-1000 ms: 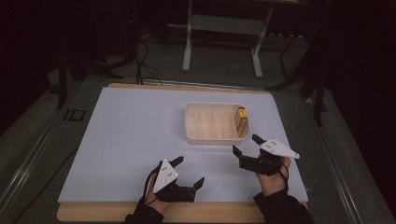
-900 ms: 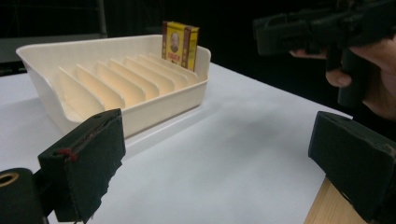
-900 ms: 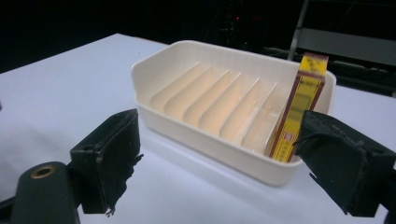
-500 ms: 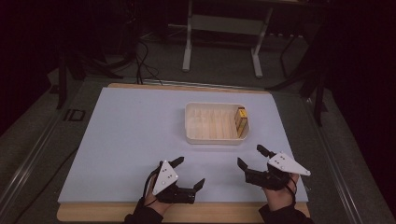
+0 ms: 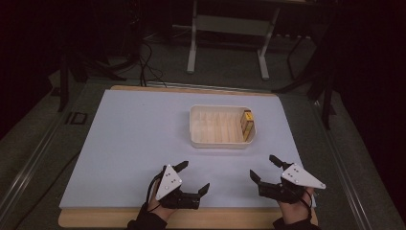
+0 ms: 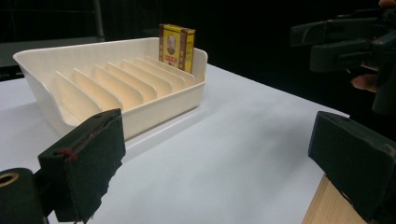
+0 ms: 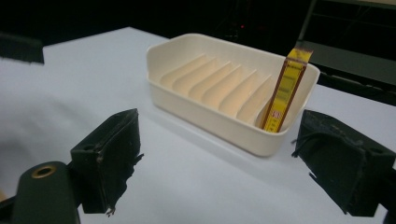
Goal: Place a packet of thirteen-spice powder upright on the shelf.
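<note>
Both grippers sit low in the high view, near the table's front edge. The left gripper (image 5: 194,177) is at lower centre-left, jaws spread wide, nothing between them. The right gripper (image 5: 266,168) is at lower right, jaws likewise wide apart and empty. Each hovers just over the white mat (image 5: 134,139), well apart from the rack.

The rack (image 5: 201,139), a cream tray with a row of slots, lies right of centre in the high view. One small yellow box (image 5: 247,124) stands on edge in the slot at its right end, touching the end wall. In the right gripper view the box (image 7: 285,91) leans a little, at the right of the frame; in the left gripper view it (image 6: 176,47) shows at upper centre, behind the ribs. The other slots look empty.

My read: this is a pause with both hands parked and the box seated in its slot, so either the placing is done or a pick is about to begin. If the box is to come out, the right gripper is nearer: go forward, line the jaws across its thin faces, close gently, lift straight up to clear the rib.
</note>
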A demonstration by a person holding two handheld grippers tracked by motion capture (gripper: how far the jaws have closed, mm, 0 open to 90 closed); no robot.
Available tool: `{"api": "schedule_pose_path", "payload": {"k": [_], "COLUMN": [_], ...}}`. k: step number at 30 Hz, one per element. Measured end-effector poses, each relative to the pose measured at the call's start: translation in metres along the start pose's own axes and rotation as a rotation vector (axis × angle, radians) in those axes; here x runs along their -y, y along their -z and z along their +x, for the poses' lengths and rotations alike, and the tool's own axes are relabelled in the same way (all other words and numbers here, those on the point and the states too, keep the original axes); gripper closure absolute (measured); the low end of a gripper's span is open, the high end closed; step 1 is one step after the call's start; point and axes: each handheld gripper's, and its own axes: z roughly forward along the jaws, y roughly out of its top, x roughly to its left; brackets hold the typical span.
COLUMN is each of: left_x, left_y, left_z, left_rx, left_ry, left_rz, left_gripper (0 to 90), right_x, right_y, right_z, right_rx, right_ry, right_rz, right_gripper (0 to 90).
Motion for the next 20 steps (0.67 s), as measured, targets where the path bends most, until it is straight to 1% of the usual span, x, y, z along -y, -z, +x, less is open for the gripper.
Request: {"api": "schedule_pose_path", "payload": {"k": [3, 6, 8, 11, 12, 20], "left_x": [0.001, 0.001, 0.001, 0.002, 0.002, 0.003], "left_y": [-0.001, -0.001, -0.001, -0.002, -0.002, -0.002], "left_z": [0.000, 0.000, 0.000, 0.001, 0.001, 0.001], "left_rx": [0.003, 0.009, 0.010, 0.009, 0.010, 0.010], "left_ry": [0.000, -0.001, -0.003, 0.001, 0.003, 0.000], "left_rz": [0.003, 0.005, 0.006, 0.006, 0.005, 0.011], "left_gripper": [4.9, 4.8, 4.9, 4.9, 4.9, 5.1], "right_x": [0.004, 0.006, 0.006, 0.007, 0.008, 0.008], "right_y": [0.002, 0.003, 0.003, 0.001, 0.000, -0.001], "right_z": [-0.003, -0.007, -0.010, -0.012, -0.013, -0.014], "right_rx": [-0.024, -0.038, -0.035, -0.032, -0.033, -0.060], "right_ry": [0.025, 0.018, 0.005, 0.020, 0.016, 0.025], "right_rz": [0.017, 0.023, 0.018, 0.021, 0.022, 0.012], "right_gripper": [13.7, 13.5, 13.3, 13.3, 13.3, 13.9]}}
